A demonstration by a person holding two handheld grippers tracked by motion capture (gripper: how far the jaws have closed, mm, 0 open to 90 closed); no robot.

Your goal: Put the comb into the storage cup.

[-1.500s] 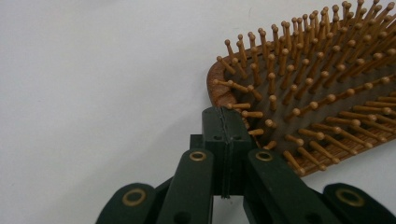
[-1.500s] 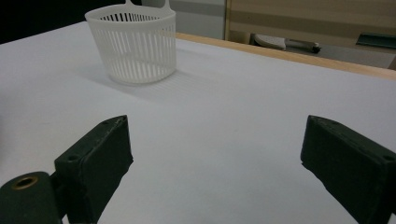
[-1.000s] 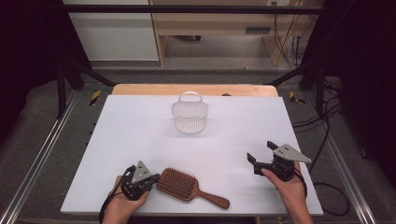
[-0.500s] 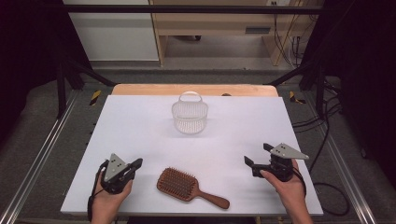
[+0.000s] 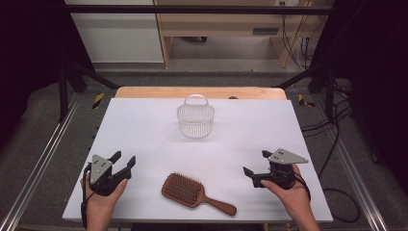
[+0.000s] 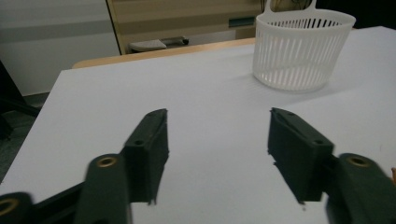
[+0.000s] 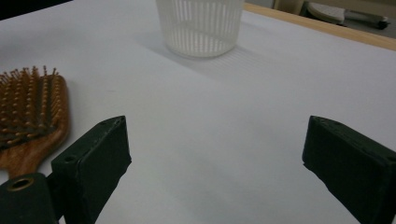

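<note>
The left gripper (image 5: pixel 123 162) sits near the counter's (image 5: pixel 144 125) near-left corner with its jaws apart and nothing between them; they have just been opening. In its own view (image 6: pixel 217 135) only bare white counter (image 6: pixel 140 93) lies between the two black pads. The right gripper (image 5: pixel 256 163), near the near-right corner, also stands wide apart and empty, and its own view (image 7: pixel 215 154) confirms the gap. Between the two, close to the near edge, lies the wooden hairbrush (image 5: pixel 192 192), bristles up, handle pointing toward the near-right corner, touched by neither gripper. The right gripper view catches its bristled head (image 7: pixel 28 107) at the left, cut off by the frame edge (the handle is hidden behind the jaw). The white slatted basket (image 5: pixel 195 118) stands upright toward the middle of the far edge, well apart from everything; the left gripper view shows it (image 6: pixel 301 51) whole with its handle loop clipped, the right gripper view only its lower wall (image 7: pixel 201 28). Each hand (image 5: pixel 103 199) wraps its gripper from below, forearms entering over the near edge, the right hand (image 5: pixel 288 192) angled inward.
</note>
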